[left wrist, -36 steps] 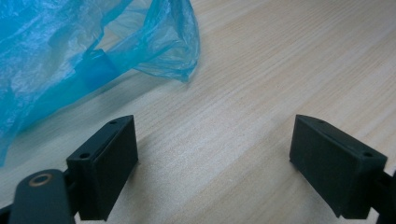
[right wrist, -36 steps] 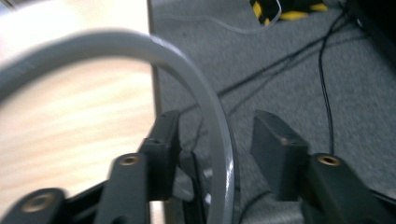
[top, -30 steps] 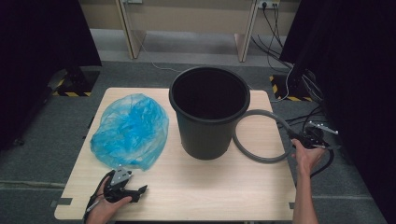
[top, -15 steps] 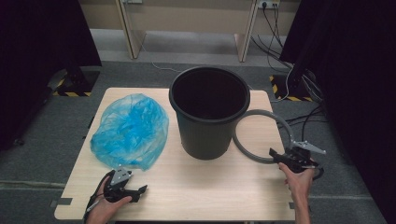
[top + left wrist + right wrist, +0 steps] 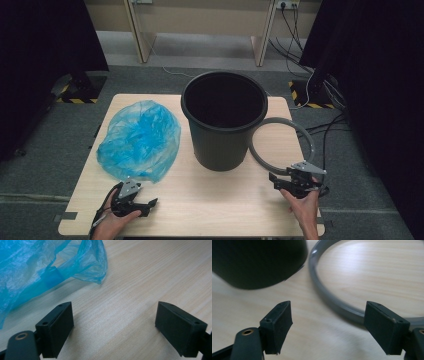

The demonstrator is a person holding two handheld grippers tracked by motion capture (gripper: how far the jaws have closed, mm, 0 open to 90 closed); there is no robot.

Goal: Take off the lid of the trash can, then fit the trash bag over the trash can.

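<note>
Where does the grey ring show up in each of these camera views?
High view: the grey ring lies flat on the table, right of the black bucket, just beyond the right gripper.
Left gripper view: not in it; blue plastic bag on the wooden table.
Right gripper view: it arcs from top centre to lower right, beside the bucket.
Shared landmark: the wooden table.

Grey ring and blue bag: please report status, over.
Left gripper open, empty, near blue bag. Right gripper jaws just opened, nothing between them, at grey ring. Black bucket stands between bag and ring.
</note>
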